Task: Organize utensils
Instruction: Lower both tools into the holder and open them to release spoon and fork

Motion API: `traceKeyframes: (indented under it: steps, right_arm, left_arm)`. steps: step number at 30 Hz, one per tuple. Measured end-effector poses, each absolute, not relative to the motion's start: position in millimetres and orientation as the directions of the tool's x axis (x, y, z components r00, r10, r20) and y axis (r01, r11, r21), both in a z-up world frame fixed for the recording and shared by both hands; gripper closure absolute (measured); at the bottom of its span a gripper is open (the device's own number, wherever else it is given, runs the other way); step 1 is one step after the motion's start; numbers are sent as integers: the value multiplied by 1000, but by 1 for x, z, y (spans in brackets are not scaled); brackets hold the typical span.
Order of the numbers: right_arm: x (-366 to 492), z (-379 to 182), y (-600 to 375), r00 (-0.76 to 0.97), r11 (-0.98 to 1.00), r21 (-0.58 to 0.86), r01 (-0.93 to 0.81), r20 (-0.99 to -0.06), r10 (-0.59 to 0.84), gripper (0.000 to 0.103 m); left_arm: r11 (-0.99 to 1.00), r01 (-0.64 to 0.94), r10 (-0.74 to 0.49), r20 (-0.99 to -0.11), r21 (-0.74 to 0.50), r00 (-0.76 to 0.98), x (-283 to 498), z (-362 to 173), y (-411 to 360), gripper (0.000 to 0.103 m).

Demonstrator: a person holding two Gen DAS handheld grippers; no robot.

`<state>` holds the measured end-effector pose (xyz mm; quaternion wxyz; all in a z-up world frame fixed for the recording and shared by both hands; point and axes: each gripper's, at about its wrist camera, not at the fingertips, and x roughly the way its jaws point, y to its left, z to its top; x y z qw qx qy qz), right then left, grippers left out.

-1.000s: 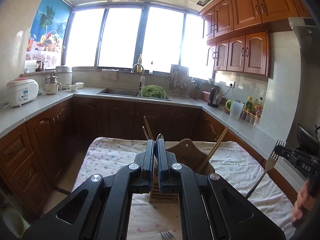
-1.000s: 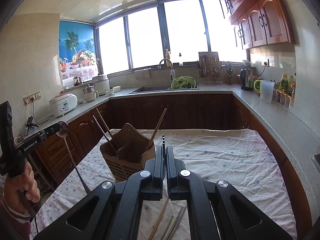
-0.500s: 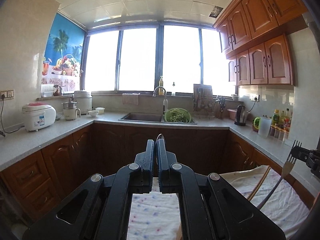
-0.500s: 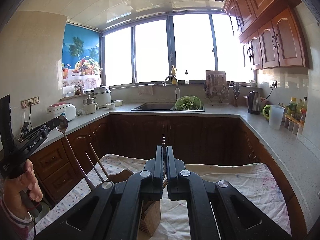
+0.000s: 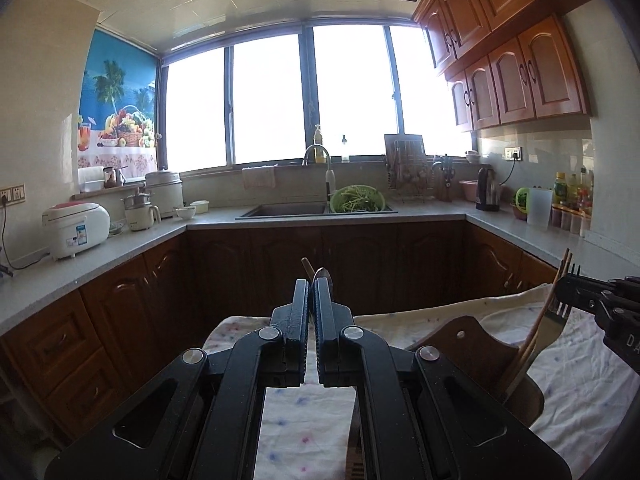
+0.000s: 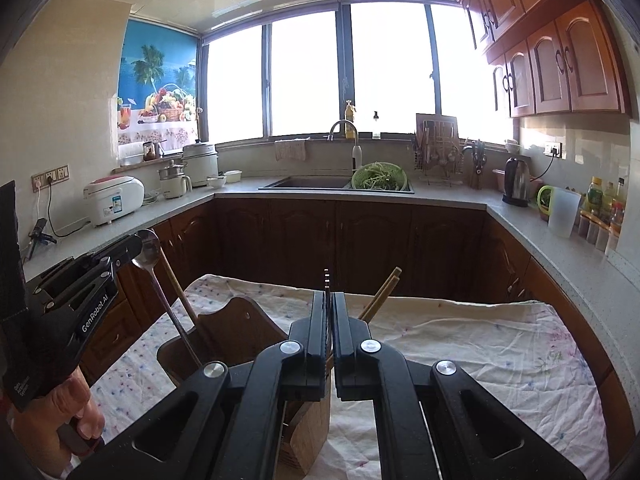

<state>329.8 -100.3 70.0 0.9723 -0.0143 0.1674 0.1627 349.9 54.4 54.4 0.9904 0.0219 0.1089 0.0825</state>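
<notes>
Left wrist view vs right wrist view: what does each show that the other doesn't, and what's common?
Left wrist only: the right gripper from the side, shut on a fork. Right wrist only: the left gripper from the side, shut on a spoon, plus the hand carrying it. Both: the wooden utensil holder with chopsticks on the cloth-covered table, and the green colander by the sink.

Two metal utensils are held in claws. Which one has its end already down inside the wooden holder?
The spoon, in the left claw: its handle reaches into the holder. The fork hangs beside it.
</notes>
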Motion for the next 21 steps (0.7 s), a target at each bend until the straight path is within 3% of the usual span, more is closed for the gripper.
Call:
traceKeyframes:
  steps: [11,21]
  right_arm:
    - [338,42,-95,845,937,70,-342,-414,339,101]
    - [340,43,-97,836,935,86,-343,-426,345,100]
  left_arm:
    - [991,-87,113,-287,100,951,355,31,33,99]
    - [997,-80,79,-364,13,928,362,21,49,100]
